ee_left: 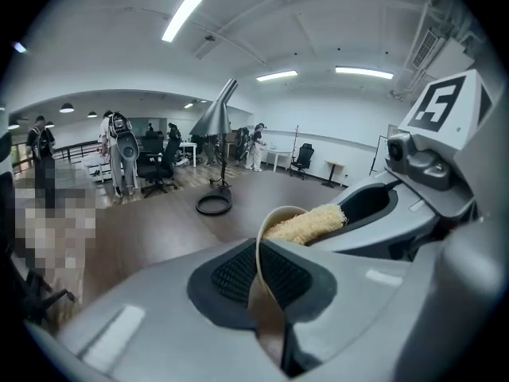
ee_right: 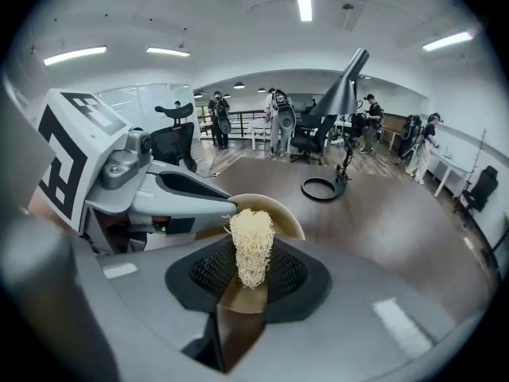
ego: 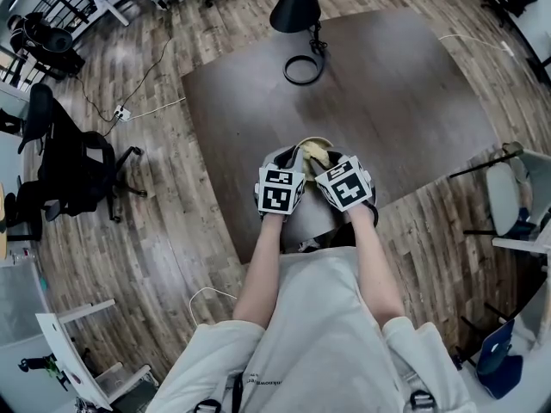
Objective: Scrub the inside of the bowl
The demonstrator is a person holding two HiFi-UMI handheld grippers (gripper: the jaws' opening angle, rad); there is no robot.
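**Inspector:** The bowl [ego: 312,148] is at lower centre of the head view, turned on edge at the near edge of the tabletop [ego: 387,101]. I cannot tell whether it rests there. The fingers of your left gripper [ee_left: 266,281] are clamped on its wall.

**Operator:** And the right?

**Inspector:** The right gripper [ee_right: 250,281] has its fingers closed on the fibrous scrubber [ee_right: 252,245], which is at the bowl's mouth. I judge scrubbing to be in hand. Next, press the scrubber against the inner wall and sweep round, bracing the bowl.

**Operator:** Obstructions?

**Inspector:** The black lamp [ego: 297,7] and its ring base [ego: 303,69] are well apart at upper centre. An office chair [ego: 77,170] stands at the left. Only the two grippers crowd each other.
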